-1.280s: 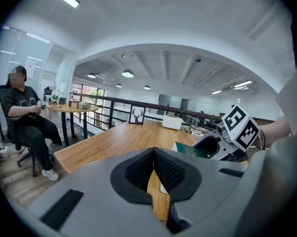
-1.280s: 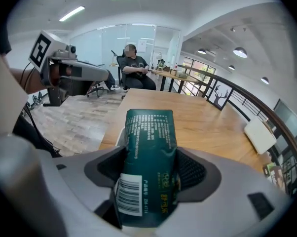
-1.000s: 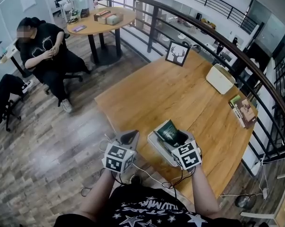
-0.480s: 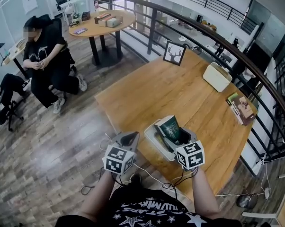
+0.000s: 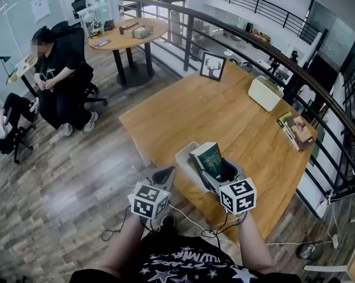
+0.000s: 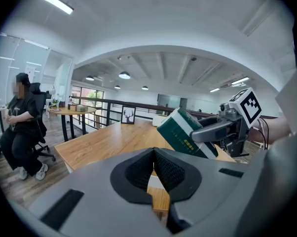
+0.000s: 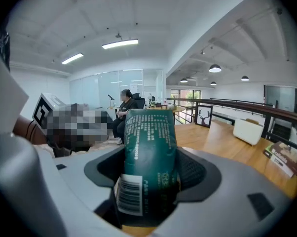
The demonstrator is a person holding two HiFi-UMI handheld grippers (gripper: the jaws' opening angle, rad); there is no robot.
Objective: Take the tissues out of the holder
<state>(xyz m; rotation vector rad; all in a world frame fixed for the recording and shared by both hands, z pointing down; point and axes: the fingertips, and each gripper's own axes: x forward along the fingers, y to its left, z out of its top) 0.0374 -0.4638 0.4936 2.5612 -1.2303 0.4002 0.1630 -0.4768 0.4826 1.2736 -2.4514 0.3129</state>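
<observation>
A dark green pack of tissues stands tilted, raised above a white open-top holder at the near edge of the wooden table. My right gripper is shut on the pack's lower end. In the right gripper view the pack fills the gap between the jaws, barcode end nearest the camera. My left gripper hangs shut and empty just off the table's near left edge, beside the holder. In the left gripper view, the pack shows held in the air ahead of the left gripper.
A framed deer picture, a cream box and a book sit at the table's far side, along a dark railing. A seated person and a round table are at left. Cables trail on the floor.
The right gripper has lifted the green pack higher and more upright above the holder. The left gripper has stayed where it was.
</observation>
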